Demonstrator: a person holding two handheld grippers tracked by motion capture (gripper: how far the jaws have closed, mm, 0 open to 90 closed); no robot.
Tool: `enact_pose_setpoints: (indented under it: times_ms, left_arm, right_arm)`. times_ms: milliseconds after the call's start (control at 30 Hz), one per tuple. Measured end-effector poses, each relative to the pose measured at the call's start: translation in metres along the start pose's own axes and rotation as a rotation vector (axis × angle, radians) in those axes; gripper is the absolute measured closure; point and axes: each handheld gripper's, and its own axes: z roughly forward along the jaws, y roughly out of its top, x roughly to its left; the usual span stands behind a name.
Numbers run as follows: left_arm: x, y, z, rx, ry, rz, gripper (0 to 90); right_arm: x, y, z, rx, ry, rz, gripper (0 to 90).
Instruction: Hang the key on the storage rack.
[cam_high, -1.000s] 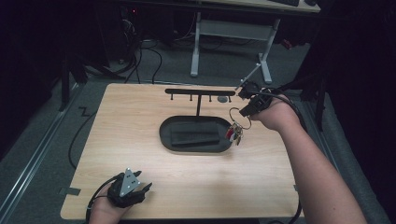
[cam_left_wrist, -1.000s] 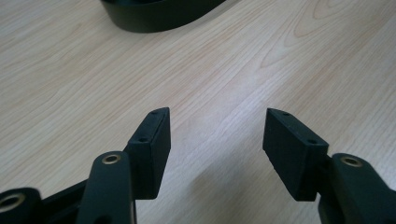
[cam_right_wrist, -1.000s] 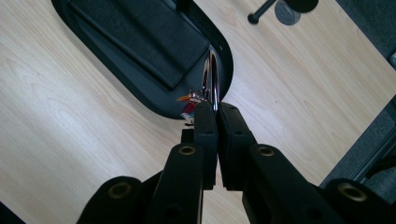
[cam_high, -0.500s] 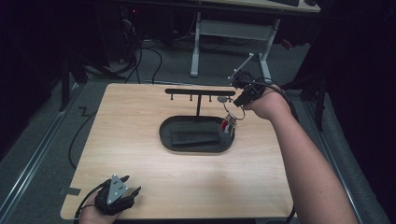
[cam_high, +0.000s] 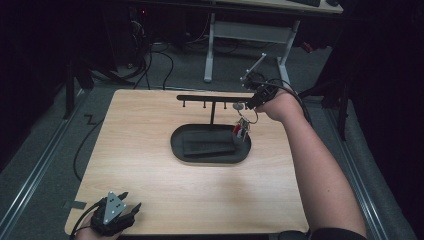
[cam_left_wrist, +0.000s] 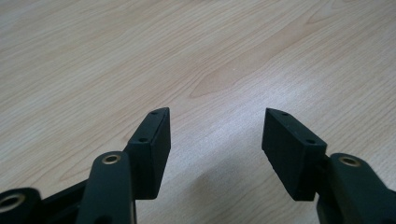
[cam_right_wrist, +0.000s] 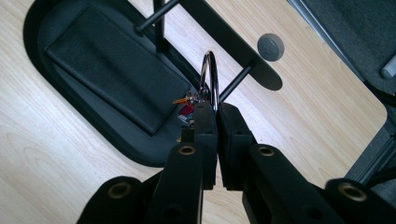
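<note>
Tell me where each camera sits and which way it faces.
High view: above the person's side, looking forward and down at the wooden table; both forearms enter from below.
Left gripper view: rides the left tongs, facing bare tabletop; jaws apart.
Right gripper view: rides the right tongs, shut on a key ring, facing the black tray and hook rack.
Shared: high and right views both show tray, rack and keys.

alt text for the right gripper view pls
The right gripper is shut on a metal key ring with keys hanging below, held near a peg of a black rack. Underneath, a black oval tray sits on the wooden table.
</note>
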Motion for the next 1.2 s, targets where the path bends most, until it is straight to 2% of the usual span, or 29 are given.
enact_pose_setpoints:
  times_ms: [167, 200, 433, 467, 500, 600, 633, 700, 933, 1067, 1200]
  left_arm:
    - [0.0, 0.0, -0.001, 0.002, 0.002, 0.002, 42.6]
    - [0.0, 0.0, -0.001, 0.002, 0.001, 0.003, 42.6]
    - [-0.002, 0.0, 0.0, 0.008, -0.002, 0.009, 42.5]
    - [-0.002, 0.0, 0.0, 0.008, -0.002, 0.009, 42.5]
    - [-0.002, -0.001, 0.0, 0.008, -0.002, 0.009, 42.6]
    - [-0.001, -0.001, 0.0, 0.01, -0.002, 0.003, 42.5]
    - [-0.001, -0.002, 0.0, 0.011, -0.002, 0.002, 42.5]
    - [-0.001, -0.002, 0.0, 0.014, -0.003, 0.002, 42.5]
    - [-0.001, -0.001, 0.002, 0.012, -0.007, 0.008, 42.5]
    - [-0.003, 0.001, 0.003, 0.016, -0.013, 0.017, 42.5]
    - [-0.005, 0.002, 0.005, 0.014, -0.018, 0.023, 42.4]
  right_arm:
    - [-0.003, -0.002, 0.005, 0.007, 0.005, 0.032, 87.6]
    - [-0.005, -0.003, 0.006, -0.001, 0.01, 0.014, 87.6]
    - [-0.009, -0.009, 0.013, 0.006, 0.016, 0.031, 87.5]
    - [-0.009, -0.009, 0.014, 0.01, 0.023, 0.052, 87.5]
    - [-0.011, -0.01, 0.016, 0.004, 0.029, 0.036, 87.5]
    - [-0.012, -0.01, 0.019, 0.003, 0.035, 0.046, 87.4]
    - [-0.013, -0.009, 0.021, 0.002, 0.033, 0.031, 87.3]
    - [-0.013, -0.009, 0.023, 0.001, 0.026, 0.034, 86.9]
    - [-0.012, -0.009, 0.021, -0.035, 0.002, 0.038, 78.5]
    - [-0.006, -0.012, 0.015, -0.063, -0.006, 0.042, 71.6]
    - [0.0, -0.017, 0.014, -0.087, -0.001, 0.037, 60.1]
